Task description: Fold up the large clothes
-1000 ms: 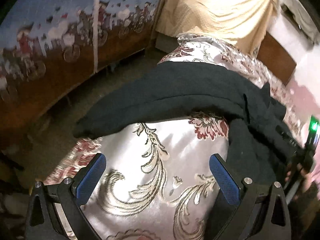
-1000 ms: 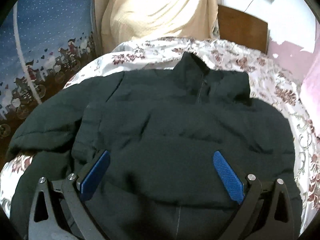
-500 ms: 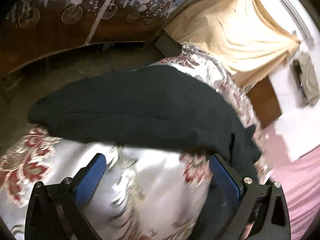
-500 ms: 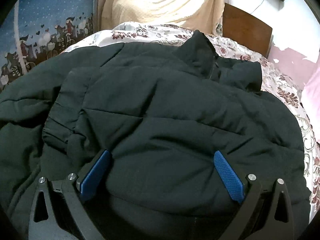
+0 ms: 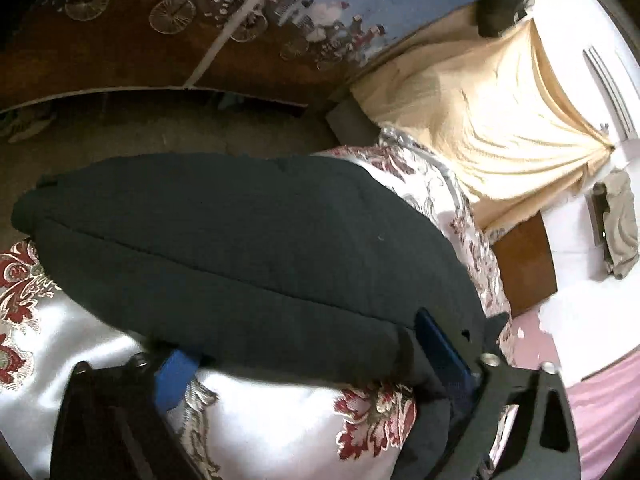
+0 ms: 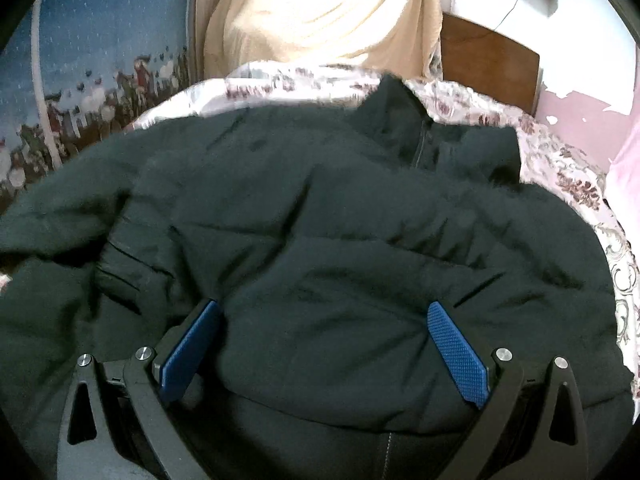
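Black padded jacket (image 6: 320, 240) is lying spread over the flowered bedspread (image 5: 100, 344), filling the centre of the right view, its sleeve (image 5: 240, 248) crossing mid-frame in the left view. Left gripper (image 5: 308, 360) is closing, jaws wide around the sleeve's lower edge; right gripper (image 6: 324, 352) is straddling a bulge of the jacket's body, spread wide. Risk: slippery puffy filling is likely bulging free, leaving either pinch with only the shell.

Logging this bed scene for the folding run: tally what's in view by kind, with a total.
Black jackets: 1
Floral bedspreads: 1
Beige drapes: 1
Grippers, left closing around the jacket's sleeve, right: 2
Total: 5
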The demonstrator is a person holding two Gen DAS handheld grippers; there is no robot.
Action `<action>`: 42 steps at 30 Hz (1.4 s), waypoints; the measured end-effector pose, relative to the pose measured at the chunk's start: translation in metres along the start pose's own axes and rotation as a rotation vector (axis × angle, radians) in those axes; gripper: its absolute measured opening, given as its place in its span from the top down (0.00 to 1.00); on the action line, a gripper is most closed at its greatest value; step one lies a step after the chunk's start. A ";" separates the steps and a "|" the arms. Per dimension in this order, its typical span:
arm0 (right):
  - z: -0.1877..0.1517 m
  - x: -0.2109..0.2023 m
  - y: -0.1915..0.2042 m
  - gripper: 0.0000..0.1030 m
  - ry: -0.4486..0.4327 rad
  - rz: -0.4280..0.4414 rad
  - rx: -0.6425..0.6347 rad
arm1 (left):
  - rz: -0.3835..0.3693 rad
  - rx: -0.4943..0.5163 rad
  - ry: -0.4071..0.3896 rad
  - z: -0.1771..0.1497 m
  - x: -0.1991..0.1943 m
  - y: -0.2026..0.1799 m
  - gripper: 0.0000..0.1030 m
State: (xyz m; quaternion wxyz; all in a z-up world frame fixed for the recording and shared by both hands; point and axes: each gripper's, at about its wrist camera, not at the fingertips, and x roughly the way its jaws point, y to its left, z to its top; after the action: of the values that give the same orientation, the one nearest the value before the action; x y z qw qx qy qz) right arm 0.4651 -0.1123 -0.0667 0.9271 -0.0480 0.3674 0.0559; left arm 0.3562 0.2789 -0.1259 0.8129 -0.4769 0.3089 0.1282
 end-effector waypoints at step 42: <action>-0.057 -0.117 -0.211 0.01 -0.043 0.045 0.427 | -0.341 1.133 0.153 -0.160 -0.003 -0.347 0.93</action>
State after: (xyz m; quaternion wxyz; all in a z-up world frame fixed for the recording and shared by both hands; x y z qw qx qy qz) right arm 0.3714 -0.3365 -0.0174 0.9225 0.1587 0.3519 -0.0014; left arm 0.4679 -0.0354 0.0612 0.9252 -0.0194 0.3060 -0.2236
